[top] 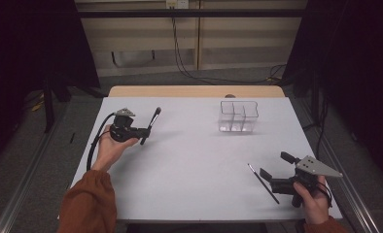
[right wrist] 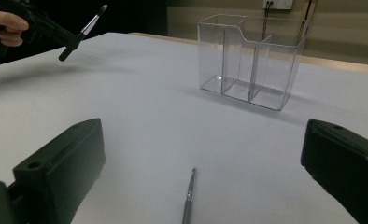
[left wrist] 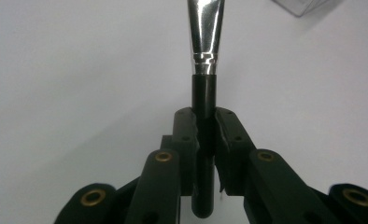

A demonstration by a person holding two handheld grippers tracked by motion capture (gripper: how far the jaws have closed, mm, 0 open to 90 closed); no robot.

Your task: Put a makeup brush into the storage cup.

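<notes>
Left gripper (top: 142, 132) clamps tight on the brush (top: 151, 125), lifted, it seems, off the table (top: 189, 160). Right gripper (top: 273, 171) gapes wide over a thin brush (top: 263, 183), gripping nothing.

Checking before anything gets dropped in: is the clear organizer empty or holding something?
Empty. All compartments of the clear organizer show bare bottoms through the walls in the right gripper view.

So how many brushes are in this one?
2. One brush is clamped in the left gripper above the table; a thin brush lies on the table between the right gripper's open jaws.
</notes>
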